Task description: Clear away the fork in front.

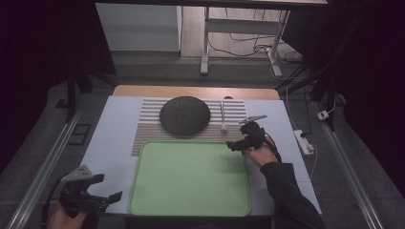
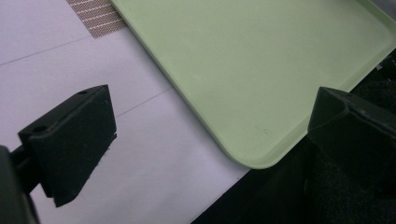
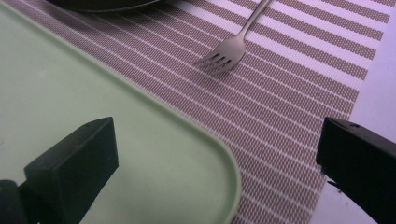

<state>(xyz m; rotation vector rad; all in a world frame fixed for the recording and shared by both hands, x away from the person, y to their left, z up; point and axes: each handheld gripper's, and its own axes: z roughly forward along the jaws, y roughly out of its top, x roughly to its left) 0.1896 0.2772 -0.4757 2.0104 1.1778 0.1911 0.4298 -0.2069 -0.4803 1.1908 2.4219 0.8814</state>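
Currently right gripper (image 1: 237, 144) hangs wide open, empty, over green tray's (image 1: 143, 200) far right corner, fork (image 1: 222, 117) just beyond on striped mat (image 1: 143, 129), left gripper (image 1: 101, 187) also open, empty; thin flat fork could slip out of a shallow grasp.

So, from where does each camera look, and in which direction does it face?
High view: above the person's side, facing forward and down on the table; forearms and both grippers show.
Left gripper view: on the left gripper, facing the green tray corner; open jaws show.
Right gripper view: on the right gripper, facing the fork; open jaws show.
All share the tray.
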